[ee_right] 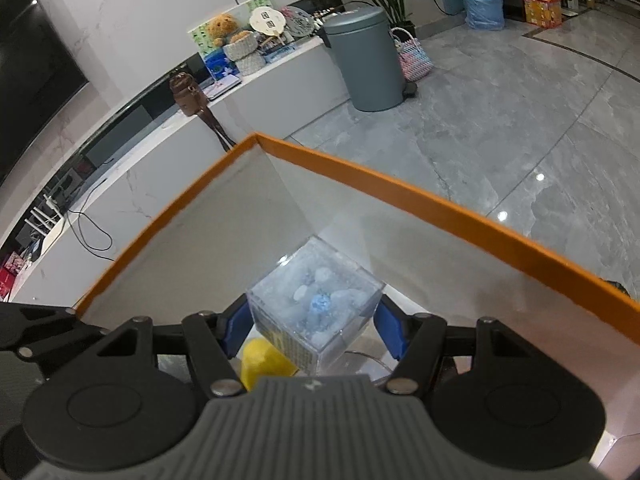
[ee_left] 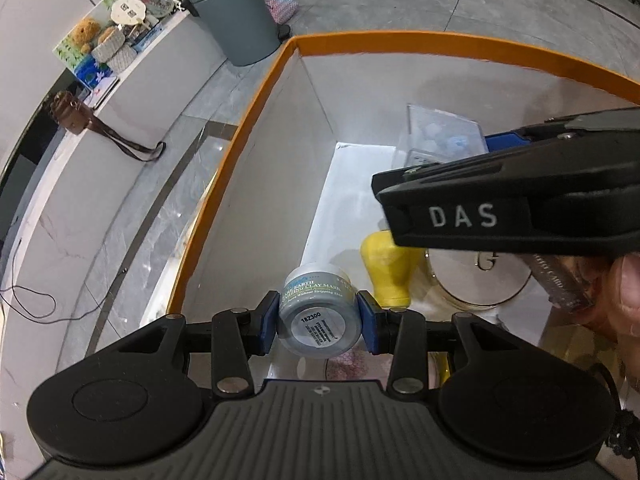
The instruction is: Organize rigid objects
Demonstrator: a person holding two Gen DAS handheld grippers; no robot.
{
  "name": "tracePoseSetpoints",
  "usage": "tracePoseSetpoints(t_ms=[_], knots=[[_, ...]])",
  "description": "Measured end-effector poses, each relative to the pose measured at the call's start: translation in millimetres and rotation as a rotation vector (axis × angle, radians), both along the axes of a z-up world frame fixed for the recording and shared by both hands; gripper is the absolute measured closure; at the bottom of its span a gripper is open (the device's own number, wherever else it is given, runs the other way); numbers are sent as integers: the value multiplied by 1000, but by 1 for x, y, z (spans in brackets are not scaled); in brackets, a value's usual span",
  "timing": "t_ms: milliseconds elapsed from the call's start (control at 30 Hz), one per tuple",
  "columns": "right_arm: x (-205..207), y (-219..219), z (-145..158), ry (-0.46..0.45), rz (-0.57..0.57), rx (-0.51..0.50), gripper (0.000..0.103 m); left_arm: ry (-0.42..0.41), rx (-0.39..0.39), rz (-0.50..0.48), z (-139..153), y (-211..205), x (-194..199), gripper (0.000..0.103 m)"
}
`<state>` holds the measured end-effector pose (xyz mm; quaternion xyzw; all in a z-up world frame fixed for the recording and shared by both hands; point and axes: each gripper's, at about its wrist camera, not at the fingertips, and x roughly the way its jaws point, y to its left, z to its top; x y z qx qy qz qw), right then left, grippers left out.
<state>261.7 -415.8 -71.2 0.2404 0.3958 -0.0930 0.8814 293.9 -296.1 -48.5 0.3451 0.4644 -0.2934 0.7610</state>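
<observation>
On the far left of the left wrist view, a white ledge carries a brown leather pouch [ee_left: 72, 114] with its strap trailing off, and further back a teddy bear [ee_left: 85, 32] among woven baskets. A grey-blue pedal bin [ee_left: 236, 16] stands on the tiled floor behind the box.

The orange-rimmed box [ee_left: 224, 168] with pale inner walls fills the middle of both views. The left gripper [ee_left: 318, 316] is clamped narrow on a small clay mask jar [ee_left: 316, 312], its blue pads pressing both sides; the jar is tipped so its labelled base faces the camera, and it hangs over the box interior near the left wall. Just right of it on the box floor stands a yellow object [ee_left: 386, 268] (its exact kind is not clear), and beside that lies a round glass lid with a metal knob [ee_left: 480, 276].

The right gripper [ee_right: 316, 324] comes in from the right, marked "DAS" on its side, with a thumb showing at the frame edge. Its pads are closed at medium width on a clear plastic cube [ee_right: 320, 304] holding pale blue pieces, held over the box above the yellow object.
</observation>
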Motion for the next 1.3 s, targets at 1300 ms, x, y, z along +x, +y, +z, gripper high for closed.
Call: tracePoseSetpoints(t_ms=[1300], knots=[[-51,3,77,-67,72,-128,30,-29,-247,246,78,30,-41,30]])
